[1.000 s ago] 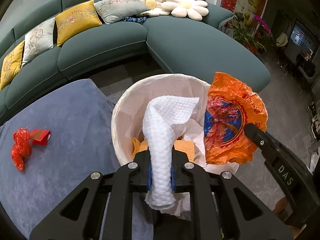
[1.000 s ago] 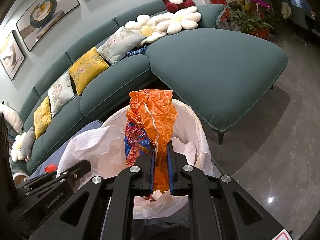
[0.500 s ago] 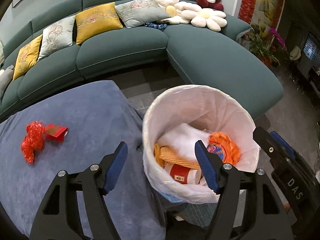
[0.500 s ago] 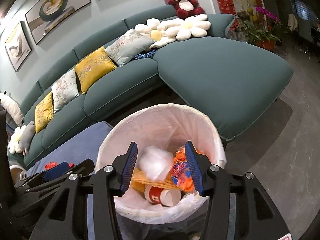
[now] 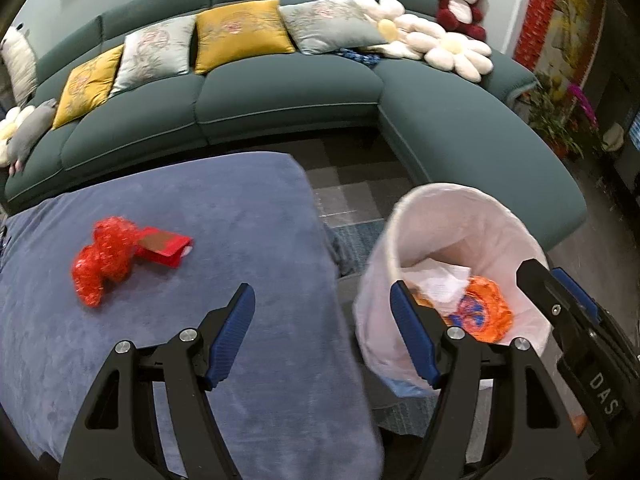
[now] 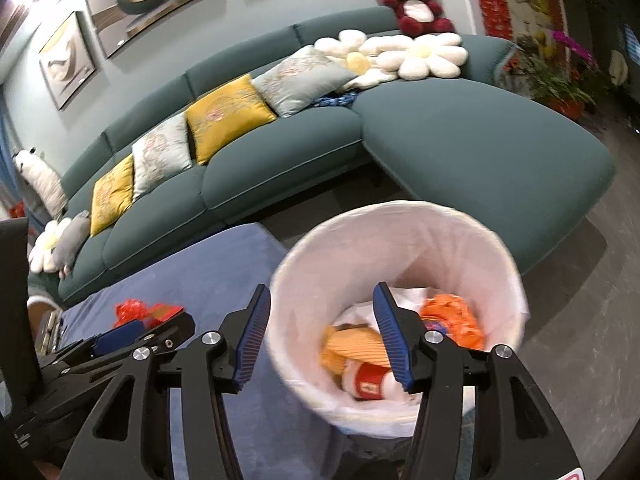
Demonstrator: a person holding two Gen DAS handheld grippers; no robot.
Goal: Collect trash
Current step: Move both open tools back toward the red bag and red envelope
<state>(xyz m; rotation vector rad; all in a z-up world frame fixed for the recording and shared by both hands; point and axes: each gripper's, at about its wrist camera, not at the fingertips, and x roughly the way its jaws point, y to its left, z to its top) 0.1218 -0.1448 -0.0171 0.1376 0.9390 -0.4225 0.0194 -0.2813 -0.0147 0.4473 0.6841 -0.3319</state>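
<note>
Trash left to collect: a red wrap (image 5: 105, 258) and red box (image 5: 164, 246) on the blue counter (image 5: 240, 220), well left of the bin (image 5: 460, 200). Both the left gripper (image 5: 322, 334) and right gripper (image 6: 320, 338) are empty, jaws opening wide. Judged next: reach to the red pieces, one apiece.

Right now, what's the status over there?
Left tool and right tool empty, jaws opening. Orange wrapper in bin. Red trash on blue cloth. Nothing in the way.
</note>
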